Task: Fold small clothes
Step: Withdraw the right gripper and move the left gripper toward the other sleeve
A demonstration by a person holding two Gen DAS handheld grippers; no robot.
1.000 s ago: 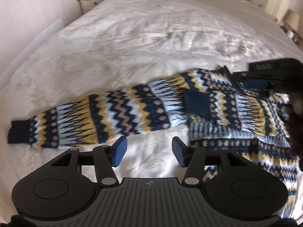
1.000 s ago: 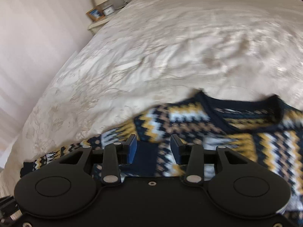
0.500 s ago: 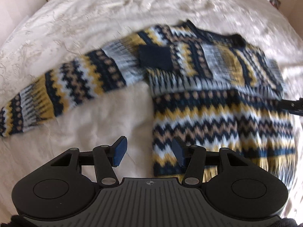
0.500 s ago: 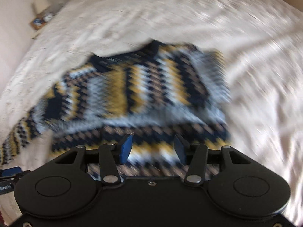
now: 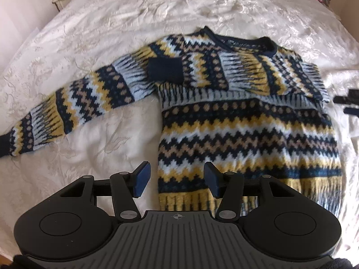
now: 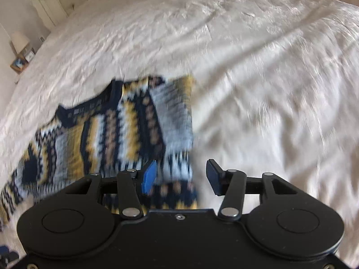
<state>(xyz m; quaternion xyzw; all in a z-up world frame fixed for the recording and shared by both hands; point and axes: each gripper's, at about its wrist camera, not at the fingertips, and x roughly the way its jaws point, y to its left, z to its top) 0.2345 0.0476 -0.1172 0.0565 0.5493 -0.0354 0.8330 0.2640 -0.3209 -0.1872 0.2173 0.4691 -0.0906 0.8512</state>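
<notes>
Above the sweater (image 5: pixel 246 121) on the bed (image 5: pixel 157 11), both the left gripper (image 5: pixel 177 179) and the right gripper (image 6: pixel 180 177) hung with jaws about half apart, grasping nothing; the right jaws had just been opening.

A wide bed (image 5: pixel 202 6) is seen ahead of and beneath the left gripper (image 5: pixel 176 180), covered by a crinkled, cream-white bedspread with a faint floral pattern. Directly on it a patterned knit sweater (image 5: pixel 246 134) is laid flat in navy, mustard, pale blue and tan zigzag bands, its yellow hem nearest the left gripper and partly under its fingers, its navy neckline farthest away, one sleeve stretched out to that gripper's left and the other folded across the chest. From the right gripper (image 6: pixel 181 177) the same sweater (image 6: pixel 125 134) is caught blurred, ahead and to the left, with bare bedspread (image 6: pixel 269 78) spread to the right.
</notes>
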